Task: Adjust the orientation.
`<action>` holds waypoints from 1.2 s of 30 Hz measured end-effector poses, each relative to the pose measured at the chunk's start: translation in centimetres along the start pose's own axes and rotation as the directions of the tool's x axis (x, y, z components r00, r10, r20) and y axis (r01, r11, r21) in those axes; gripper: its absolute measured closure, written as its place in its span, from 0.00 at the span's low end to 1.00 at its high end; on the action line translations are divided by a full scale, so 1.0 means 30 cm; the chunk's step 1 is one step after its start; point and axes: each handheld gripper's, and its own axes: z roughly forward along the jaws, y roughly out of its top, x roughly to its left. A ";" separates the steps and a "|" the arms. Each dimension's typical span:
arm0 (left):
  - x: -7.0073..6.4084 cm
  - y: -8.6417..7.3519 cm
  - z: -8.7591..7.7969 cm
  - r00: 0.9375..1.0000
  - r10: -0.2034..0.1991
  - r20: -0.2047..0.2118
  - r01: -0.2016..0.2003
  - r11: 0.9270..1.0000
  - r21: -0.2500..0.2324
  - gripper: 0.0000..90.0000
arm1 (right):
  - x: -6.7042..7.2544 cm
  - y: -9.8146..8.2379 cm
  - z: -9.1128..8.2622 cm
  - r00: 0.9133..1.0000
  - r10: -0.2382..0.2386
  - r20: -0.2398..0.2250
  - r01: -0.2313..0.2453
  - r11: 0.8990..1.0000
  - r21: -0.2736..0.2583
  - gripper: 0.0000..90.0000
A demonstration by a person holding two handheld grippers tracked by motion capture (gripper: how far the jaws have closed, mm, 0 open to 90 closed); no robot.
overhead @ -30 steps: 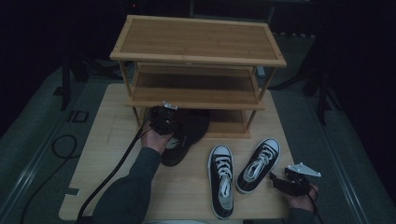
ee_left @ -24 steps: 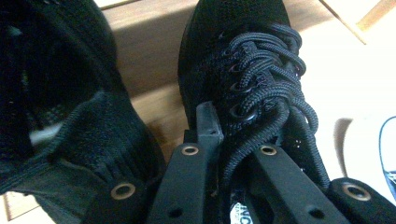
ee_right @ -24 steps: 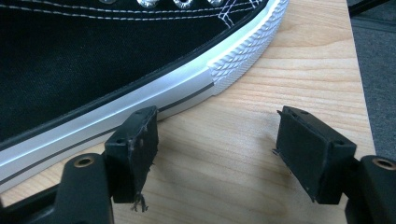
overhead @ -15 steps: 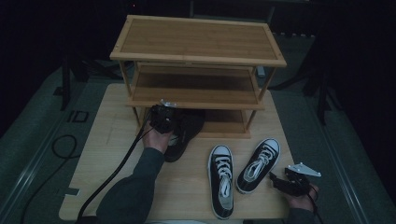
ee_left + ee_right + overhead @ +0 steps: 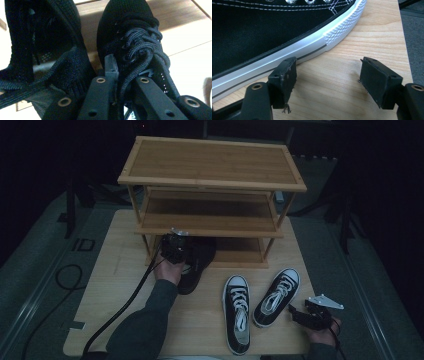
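Left gripper (image 5: 117, 82): jaws nearly closed, just easing apart, black knit lace-up shoe's (image 5: 130, 37) laces between them. Right gripper (image 5: 329, 82) wide open (empty), beside black-and-white canvas sneaker (image 5: 262, 32).

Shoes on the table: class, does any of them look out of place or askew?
Yes. The black shoe at the left gripper lies half under the rack's bottom shelf, heel sticking out, not set squarely. The two black-and-white sneakers splay apart at the toes rather than standing parallel. Nothing looks damaged.
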 end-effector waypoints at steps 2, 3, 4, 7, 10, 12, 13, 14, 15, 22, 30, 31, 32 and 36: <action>0.006 0.001 0.000 1.000 0.008 0.002 -0.008 1.000 0.003 0.93 | 0.000 0.000 0.000 1.000 0.000 0.000 0.000 1.000 0.000 0.32; 0.015 0.002 -0.003 1.000 0.002 0.015 -0.002 1.000 0.002 0.92 | 0.000 0.000 0.000 1.000 0.000 0.000 0.000 1.000 0.000 0.32; 0.018 0.003 -0.004 1.000 0.005 0.022 -0.005 1.000 0.003 0.88 | 0.000 0.000 0.000 1.000 0.000 0.000 0.000 1.000 0.000 0.32; 0.029 0.004 -0.016 0.999 0.031 0.035 -0.032 0.999 0.011 0.77 | 0.000 0.000 0.000 1.000 0.000 0.000 0.000 1.000 0.000 0.32; 0.036 0.006 -0.038 0.997 0.043 0.068 -0.043 0.999 0.001 0.69 | 0.000 0.000 0.000 1.000 0.000 0.000 0.000 1.000 0.000 0.32; 0.040 0.009 -0.062 0.995 0.052 0.090 -0.052 0.999 -0.009 0.67 | 0.000 0.000 0.000 1.000 0.000 0.000 0.000 1.000 0.000 0.32; 0.043 0.010 -0.076 0.993 0.061 0.102 -0.060 0.998 -0.015 0.67 | 0.000 0.000 0.000 1.000 0.000 0.000 0.000 1.000 0.000 0.32; 0.045 0.010 -0.086 0.991 0.067 0.112 -0.065 0.998 -0.020 0.66 | 0.000 0.000 0.000 1.000 0.000 0.000 0.000 1.000 0.000 0.32; 0.048 0.008 -0.103 0.989 0.080 0.121 -0.077 0.997 -0.027 0.66 | 0.000 0.000 0.000 1.000 0.000 0.000 0.000 1.000 0.000 0.32; 0.071 -0.023 -0.172 0.979 0.106 0.174 -0.097 0.993 -0.060 0.68 | 0.000 0.000 0.000 1.000 -0.001 0.000 0.001 1.000 0.000 0.32; 0.107 -0.080 -0.252 0.970 0.126 0.210 -0.108 0.990 -0.094 0.91 | 0.000 0.000 0.000 1.000 -0.001 0.001 0.001 1.000 0.000 0.32; 0.113 -0.092 -0.270 0.969 0.124 0.215 -0.105 0.989 -0.100 0.93 | 0.000 0.000 0.000 1.000 -0.001 0.001 0.001 1.000 0.000 0.32; 0.117 -0.098 -0.279 0.969 0.122 0.215 -0.102 0.989 -0.103 0.97 | 0.000 0.000 0.000 1.000 0.000 0.001 0.000 1.000 0.000 0.32; 0.131 -0.126 -0.309 0.970 0.128 0.206 -0.110 0.989 -0.097 1.00 | 0.000 0.000 0.000 1.000 -0.001 0.001 0.001 1.000 0.000 0.32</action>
